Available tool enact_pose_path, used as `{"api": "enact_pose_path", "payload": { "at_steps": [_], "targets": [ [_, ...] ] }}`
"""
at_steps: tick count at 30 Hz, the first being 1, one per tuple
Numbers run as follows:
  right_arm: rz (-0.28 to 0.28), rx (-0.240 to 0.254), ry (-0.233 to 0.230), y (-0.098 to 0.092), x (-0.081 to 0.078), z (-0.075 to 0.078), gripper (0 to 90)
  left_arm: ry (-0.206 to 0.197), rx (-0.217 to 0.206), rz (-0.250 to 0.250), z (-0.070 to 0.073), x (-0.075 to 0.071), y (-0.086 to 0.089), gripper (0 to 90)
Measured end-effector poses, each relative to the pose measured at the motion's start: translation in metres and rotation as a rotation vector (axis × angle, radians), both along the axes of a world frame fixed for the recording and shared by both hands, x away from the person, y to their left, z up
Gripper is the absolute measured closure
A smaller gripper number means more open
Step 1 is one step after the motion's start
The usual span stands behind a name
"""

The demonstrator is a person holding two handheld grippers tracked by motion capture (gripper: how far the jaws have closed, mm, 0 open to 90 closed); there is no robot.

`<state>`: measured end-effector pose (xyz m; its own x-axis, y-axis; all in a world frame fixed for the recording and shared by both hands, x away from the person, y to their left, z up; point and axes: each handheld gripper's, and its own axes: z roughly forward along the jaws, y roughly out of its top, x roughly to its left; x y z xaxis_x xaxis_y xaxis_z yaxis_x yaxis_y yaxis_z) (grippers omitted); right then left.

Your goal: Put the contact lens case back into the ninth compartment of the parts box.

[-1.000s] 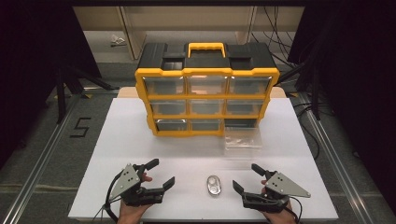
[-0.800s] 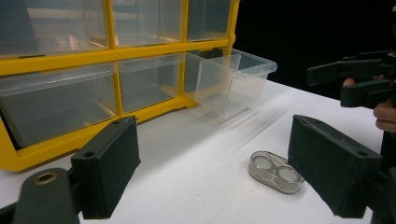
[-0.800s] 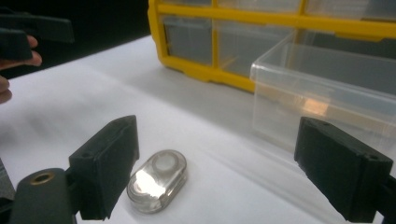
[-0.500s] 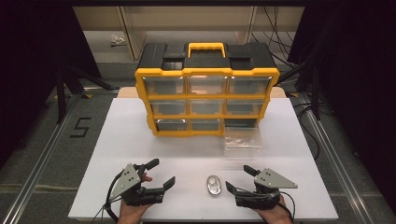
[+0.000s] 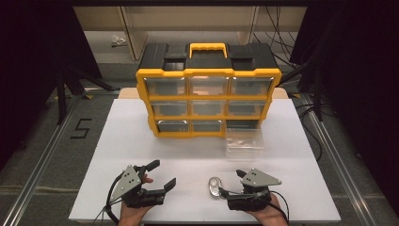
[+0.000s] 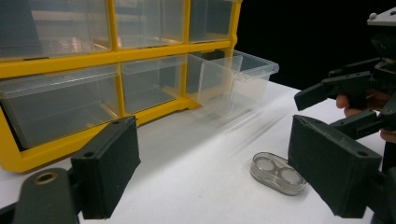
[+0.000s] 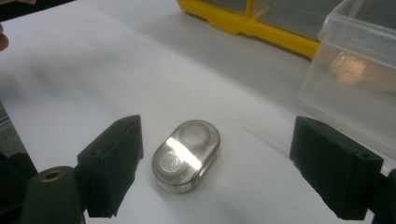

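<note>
- While your yellow drawer cabinet (image 5: 208,96) stands at the back of the white table (image 5: 117,141), one clear drawer (image 5: 244,141) sits pulled out in front of its lower right corner; whether anything lies in it you cannot tell
- Your small clear two-well case (image 7: 186,155) lies flat on the table between the spread jaws of your right gripper (image 7: 215,168), touching neither; those jaws have just been narrowing
- Your left gripper (image 5: 160,175) rests open and empty, with the case to its right

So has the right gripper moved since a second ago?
Yes. In the high view the right gripper has slid left across the white table toward the small clear oval case, its jaws closing slightly but open around the case, not touching.
</note>
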<state>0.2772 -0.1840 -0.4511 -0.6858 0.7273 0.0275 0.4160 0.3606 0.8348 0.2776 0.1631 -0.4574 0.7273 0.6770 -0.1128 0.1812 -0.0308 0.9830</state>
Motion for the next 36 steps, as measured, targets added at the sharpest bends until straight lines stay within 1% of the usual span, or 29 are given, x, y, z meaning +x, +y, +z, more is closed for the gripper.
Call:
{"api": "enact_pose_path", "payload": {
  "at_steps": [1,2,3,4,6,7,13,16,20,21,24,27,33,36],
  "targets": [
    [0.000,0.000,0.000,0.000,0.000,0.000,18.0,0.000,0.000,0.000,0.000,0.000,0.000,16.3],
    [0.009,-0.013,0.013,0.003,0.000,-0.002,18.0,-0.001,0.000,-0.001,0.000,0.000,0.000,16.3],
    [0.009,-0.013,0.013,0.003,0.000,-0.002,18.0,-0.001,0.000,0.000,0.000,0.000,0.000,16.3],
    [0.021,-0.026,0.018,0.006,0.000,-0.003,18.0,0.000,-0.001,0.000,0.000,0.000,0.000,16.3],
    [0.029,-0.036,0.021,0.008,0.000,-0.003,18.0,0.000,-0.003,0.000,0.000,0.000,0.000,16.3],
    [0.038,-0.051,0.030,0.012,0.001,-0.005,18.0,-0.001,-0.001,-0.001,0.000,0.000,0.000,16.3],
    [0.064,-0.081,0.066,0.019,0.005,-0.008,18.6,-0.002,0.002,-0.004,0.000,0.000,0.000,16.3],
    [0.069,-0.094,0.086,0.023,0.007,-0.011,19.1,-0.003,0.001,-0.004,0.000,0.000,0.000,16.3],
    [0.073,-0.105,0.097,0.026,0.009,-0.012,19.3,-0.002,0.002,-0.003,0.000,0.000,0.000,16.3],
    [0.074,-0.116,0.104,0.028,0.011,-0.013,19.5,-0.002,0.002,-0.004,0.000,0.000,0.000,16.3],
    [0.076,-0.128,0.112,0.030,0.012,-0.014,19.7,-0.003,0.003,-0.004,0.000,0.000,0.000,16.3],
    [0.080,-0.145,0.132,0.032,0.015,-0.015,20.4,-0.003,0.003,-0.004,0.000,0.000,0.000,16.3],
    [0.081,-0.155,0.149,0.034,0.017,-0.016,21.8,-0.003,0.005,-0.008,0.000,0.000,-0.001,16.3],
    [0.073,-0.161,0.170,0.035,0.020,-0.017,22.6,-0.002,0.008,-0.011,0.000,0.000,-0.001,16.3]
  ]
}}
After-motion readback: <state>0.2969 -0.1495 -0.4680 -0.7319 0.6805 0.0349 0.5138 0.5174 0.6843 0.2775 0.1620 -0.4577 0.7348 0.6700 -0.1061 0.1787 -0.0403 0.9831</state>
